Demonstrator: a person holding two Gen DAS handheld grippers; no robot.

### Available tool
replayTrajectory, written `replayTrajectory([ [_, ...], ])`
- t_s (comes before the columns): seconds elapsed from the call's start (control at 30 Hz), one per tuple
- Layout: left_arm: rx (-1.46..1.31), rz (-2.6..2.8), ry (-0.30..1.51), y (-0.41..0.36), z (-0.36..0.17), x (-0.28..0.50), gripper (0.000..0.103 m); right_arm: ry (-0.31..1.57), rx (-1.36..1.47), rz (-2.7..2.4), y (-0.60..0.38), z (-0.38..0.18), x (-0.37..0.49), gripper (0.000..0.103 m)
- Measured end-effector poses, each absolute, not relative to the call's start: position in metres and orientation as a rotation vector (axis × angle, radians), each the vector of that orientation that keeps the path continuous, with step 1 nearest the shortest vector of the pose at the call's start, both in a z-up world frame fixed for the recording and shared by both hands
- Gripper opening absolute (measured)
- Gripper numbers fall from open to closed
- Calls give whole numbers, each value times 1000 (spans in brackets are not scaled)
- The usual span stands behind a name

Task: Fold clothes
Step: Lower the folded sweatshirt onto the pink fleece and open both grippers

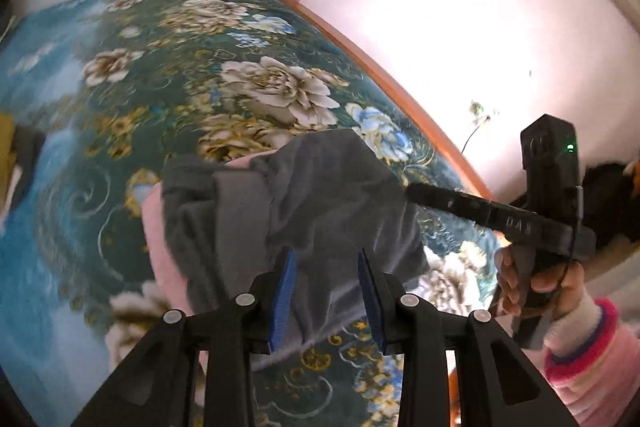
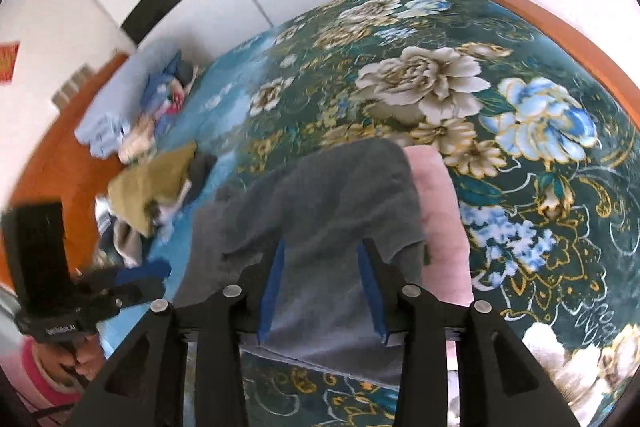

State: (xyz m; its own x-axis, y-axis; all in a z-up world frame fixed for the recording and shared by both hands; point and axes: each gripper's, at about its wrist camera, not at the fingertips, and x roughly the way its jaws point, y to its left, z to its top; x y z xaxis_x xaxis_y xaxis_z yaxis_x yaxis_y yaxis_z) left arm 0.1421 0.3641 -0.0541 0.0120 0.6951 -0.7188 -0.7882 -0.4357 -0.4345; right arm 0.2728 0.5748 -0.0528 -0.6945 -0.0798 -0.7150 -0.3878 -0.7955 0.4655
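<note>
While agape, hand-held grippers [image 1: 326,291] over garment [image 1: 320,195].

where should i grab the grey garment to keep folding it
Take the grey garment by its near hem, coming in low from the side nearest you. That edge lies flat and free on the floral bedspread, while the far part is bunched over the pink garment. Both hand-held grippers stand open over it.

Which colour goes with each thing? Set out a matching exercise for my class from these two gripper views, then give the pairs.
Things:
1. top garment
2. garment under it
3. bed frame edge
4. gripper pads

Colours:
A. blue
B. orange-brown
C. grey
D. pink

Pairs: 1-C, 2-D, 3-B, 4-A
</note>
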Motion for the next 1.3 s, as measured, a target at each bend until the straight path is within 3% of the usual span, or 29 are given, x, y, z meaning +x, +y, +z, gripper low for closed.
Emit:
replayTrajectory([
  [0.37,-1306,1757,55,405,-100,77,36,837,-1195,2558,566,-71,260,40],
  [0.73,-1422,1728,-43,393,-130,56,32,983,-1214,2451,584,-103,252,40],
  [0.9,-1304,1684,-131,361,-95,81,33,910,-1134,2531,567,-73,277,42],
  [1.03,-1156,1642,-29,345,-77,127,33,857,-1141,2529,555,-74,294,43],
  [1.2,-1188,1673,192,360,-105,146,33,921,-1175,2441,557,-101,298,43],
  [1.3,-1284,1673,160,361,-126,134,33,988,-1171,2389,564,-115,295,43],
])
